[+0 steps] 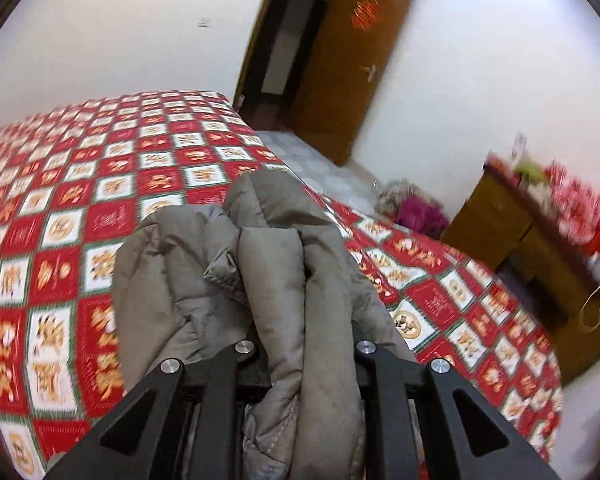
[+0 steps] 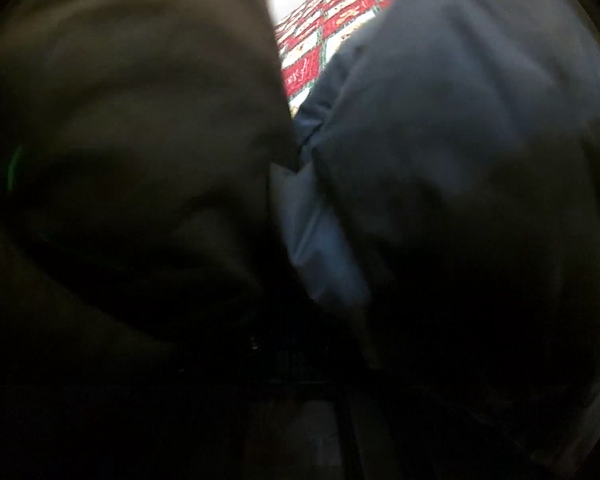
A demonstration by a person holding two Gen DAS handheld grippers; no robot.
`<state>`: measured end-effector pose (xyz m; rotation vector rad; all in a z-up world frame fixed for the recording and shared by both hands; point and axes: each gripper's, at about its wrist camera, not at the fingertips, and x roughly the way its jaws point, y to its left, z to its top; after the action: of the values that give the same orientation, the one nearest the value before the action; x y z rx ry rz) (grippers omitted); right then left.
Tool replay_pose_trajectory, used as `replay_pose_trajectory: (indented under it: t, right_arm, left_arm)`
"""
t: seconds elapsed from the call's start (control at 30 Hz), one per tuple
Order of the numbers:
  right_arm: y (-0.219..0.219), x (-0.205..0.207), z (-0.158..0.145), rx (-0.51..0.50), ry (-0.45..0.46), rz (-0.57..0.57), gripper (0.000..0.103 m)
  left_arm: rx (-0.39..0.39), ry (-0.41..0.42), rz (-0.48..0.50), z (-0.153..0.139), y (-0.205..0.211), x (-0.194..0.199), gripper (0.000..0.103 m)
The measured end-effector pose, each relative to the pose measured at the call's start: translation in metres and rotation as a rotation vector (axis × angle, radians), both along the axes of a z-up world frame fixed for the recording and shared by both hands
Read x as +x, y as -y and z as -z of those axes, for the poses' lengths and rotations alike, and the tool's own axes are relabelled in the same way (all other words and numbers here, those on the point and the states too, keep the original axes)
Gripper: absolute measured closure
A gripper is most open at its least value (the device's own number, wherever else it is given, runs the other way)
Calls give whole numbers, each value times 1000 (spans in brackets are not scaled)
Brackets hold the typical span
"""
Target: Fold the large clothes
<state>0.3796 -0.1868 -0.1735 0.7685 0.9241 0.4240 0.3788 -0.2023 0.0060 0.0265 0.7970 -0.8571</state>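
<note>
In the left wrist view a grey-brown padded jacket point(image 1: 220, 264) is bunched up between the arms of my left gripper point(image 1: 304, 308), which is shut on a thick fold of it and holds it above the bed point(image 1: 60, 200). The fingertips are buried in the fabric. In the right wrist view dark cloth fills almost the whole frame: brownish padded fabric point(image 2: 120, 120) on the left and bluish-grey fabric point(image 2: 460, 140) on the right. The right gripper's fingers are hidden by it.
The bed has a red and white checked cover, also glimpsed in the right wrist view point(image 2: 320, 40). An open brown door point(image 1: 340, 68) is beyond it. A wooden cabinet point(image 1: 520, 248) with red items stands at the right. A pile of clothes point(image 1: 412, 208) lies on the floor.
</note>
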Motion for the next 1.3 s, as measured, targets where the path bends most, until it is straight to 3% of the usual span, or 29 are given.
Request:
replay_pose_trajectory:
  t: [0.33, 0.43, 0.5, 0.6, 0.7, 0.8, 0.87, 0.97, 1.07, 1.2, 1.3]
  right_arm:
    - [17, -6, 8, 214, 34, 33, 103]
    - [24, -12, 9, 274, 48, 82, 103]
    - [23, -11, 6, 244, 5, 96, 103]
    - [19, -10, -1, 182, -77, 91, 103]
    - [18, -17, -12, 148, -85, 85, 100]
    - [23, -27, -26, 116, -76, 91, 91]
    - [31, -38, -38, 92, -73, 102, 77]
    - [48, -60, -57, 45, -62, 127, 63]
    - [74, -91, -80, -33, -28, 176, 62]
    - [117, -130, -105, -118, 5, 234, 61]
    - [152, -157, -124, -153, 31, 313, 50]
  left_arm:
    - [203, 47, 137, 13, 74, -14, 87]
    - [232, 45, 202, 14, 86, -18, 87]
    - [231, 49, 203, 11, 83, -15, 87]
    - [144, -18, 184, 7, 64, 0, 87]
    - [63, -51, 180, -1, 46, 5, 87]
    - [23, -42, 166, -12, 37, 2, 87]
    - [8, -36, 174, -15, 38, -2, 87]
    - [-1, -35, 184, -14, 43, -6, 87]
    - [-8, -58, 207, -6, 52, -10, 87]
    - [53, -55, 243, 15, 81, -28, 87]
    - [106, -42, 261, 37, 105, -46, 86]
